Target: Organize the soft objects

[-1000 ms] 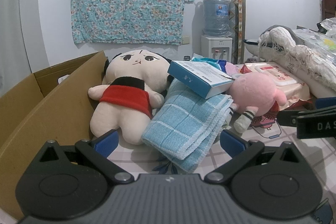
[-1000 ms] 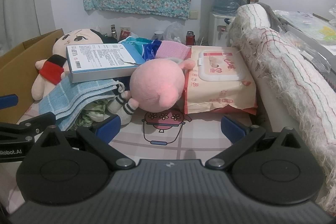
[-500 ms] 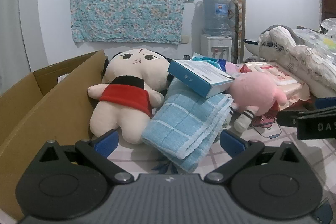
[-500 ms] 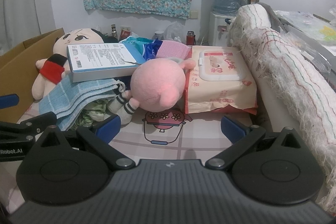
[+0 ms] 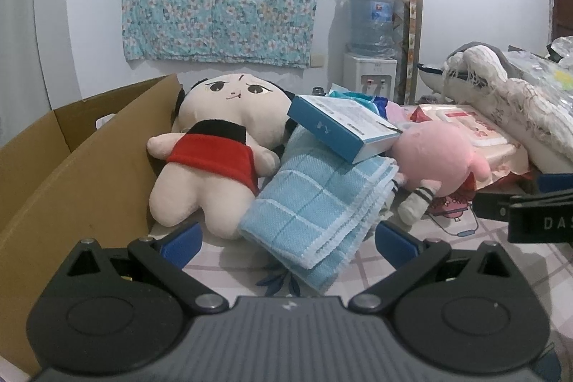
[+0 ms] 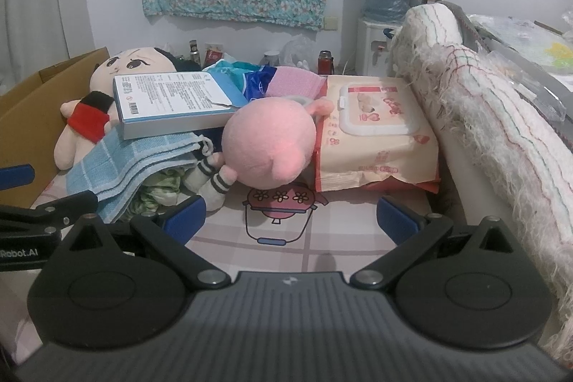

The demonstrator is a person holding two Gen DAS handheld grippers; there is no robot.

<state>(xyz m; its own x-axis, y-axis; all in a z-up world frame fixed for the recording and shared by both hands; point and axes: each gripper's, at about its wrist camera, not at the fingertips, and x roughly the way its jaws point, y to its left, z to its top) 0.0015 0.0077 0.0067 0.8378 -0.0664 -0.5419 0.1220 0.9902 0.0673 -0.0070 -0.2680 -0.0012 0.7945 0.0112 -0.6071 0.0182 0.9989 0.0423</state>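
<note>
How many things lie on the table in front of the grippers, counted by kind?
Plush toys: 2, the doll in red and the pink plush
Folded towels: 1, the blue towel
Boxes: 1, the blue-white box
Wipes packs: 1, the wet wipes pack
Total: 5

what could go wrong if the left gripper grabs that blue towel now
1. The blue and white box rests tilted on the blue towel; pulling the towel would likely tip it off.
2. The pink plush touches the towel's edge and may get dragged.
3. The right gripper sits close by, so the two could bump.
</note>
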